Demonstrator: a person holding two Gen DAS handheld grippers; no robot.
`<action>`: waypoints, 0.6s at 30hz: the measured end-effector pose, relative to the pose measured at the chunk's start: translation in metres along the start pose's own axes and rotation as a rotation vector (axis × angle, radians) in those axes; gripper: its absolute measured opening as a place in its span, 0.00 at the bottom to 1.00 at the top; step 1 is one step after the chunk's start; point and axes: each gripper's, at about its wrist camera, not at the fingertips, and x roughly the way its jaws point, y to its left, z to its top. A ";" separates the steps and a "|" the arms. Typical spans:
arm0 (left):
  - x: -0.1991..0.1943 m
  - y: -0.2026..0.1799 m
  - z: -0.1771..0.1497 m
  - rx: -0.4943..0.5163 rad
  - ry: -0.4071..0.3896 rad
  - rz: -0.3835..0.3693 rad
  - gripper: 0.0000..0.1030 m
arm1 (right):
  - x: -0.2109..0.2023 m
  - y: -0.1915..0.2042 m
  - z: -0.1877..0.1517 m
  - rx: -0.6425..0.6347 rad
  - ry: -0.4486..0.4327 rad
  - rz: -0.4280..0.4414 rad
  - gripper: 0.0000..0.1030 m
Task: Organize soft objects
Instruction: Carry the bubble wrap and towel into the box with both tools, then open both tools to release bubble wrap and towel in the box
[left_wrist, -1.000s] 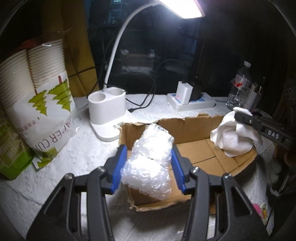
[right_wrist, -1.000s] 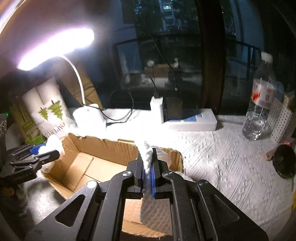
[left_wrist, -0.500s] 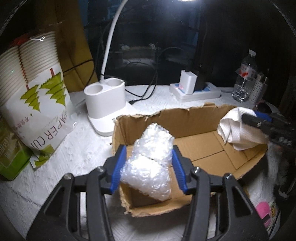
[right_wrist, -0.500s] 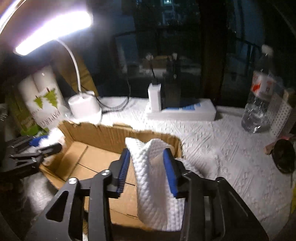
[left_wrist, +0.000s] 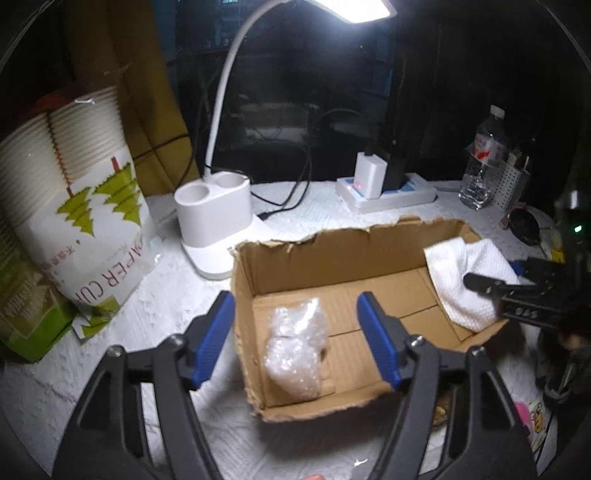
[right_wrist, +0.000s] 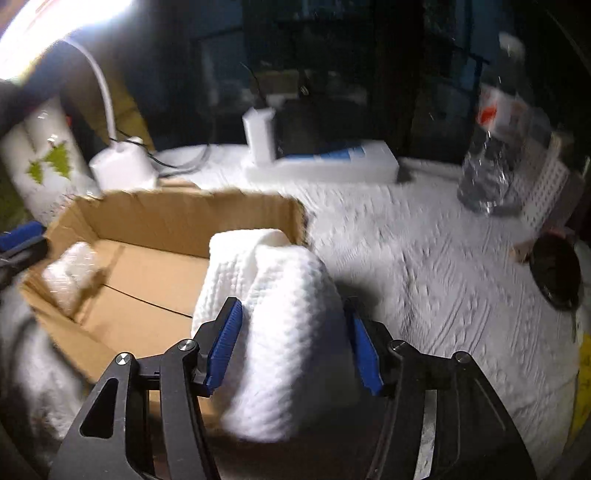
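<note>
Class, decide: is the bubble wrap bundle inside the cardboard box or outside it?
Inside. The bubble wrap bundle lies on the floor of the cardboard box, near its left wall, clear of the left hand-held gripper, whose jaws have just been opening.

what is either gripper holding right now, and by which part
Nothing. The left gripper has just opened; the bubble wrap lies in the box. The right gripper has just opened around the white towel.

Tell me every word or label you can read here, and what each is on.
"PAPER CU", cut off: white paper-cup bag, under green tree shapes.
Small print beside it: too small.
Green box: blurred.
Water bottle red label: unreadable.
Right gripper marking: unclear.
</note>
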 end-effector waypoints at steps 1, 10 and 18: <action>0.000 0.001 0.000 0.000 0.000 0.003 0.68 | 0.006 -0.003 -0.002 0.018 0.017 -0.003 0.58; 0.003 0.007 -0.003 -0.010 0.018 0.023 0.68 | -0.010 -0.013 -0.001 0.068 -0.022 -0.031 0.58; -0.003 0.010 -0.005 -0.023 0.009 0.021 0.68 | -0.057 -0.032 -0.016 0.186 -0.101 0.074 0.60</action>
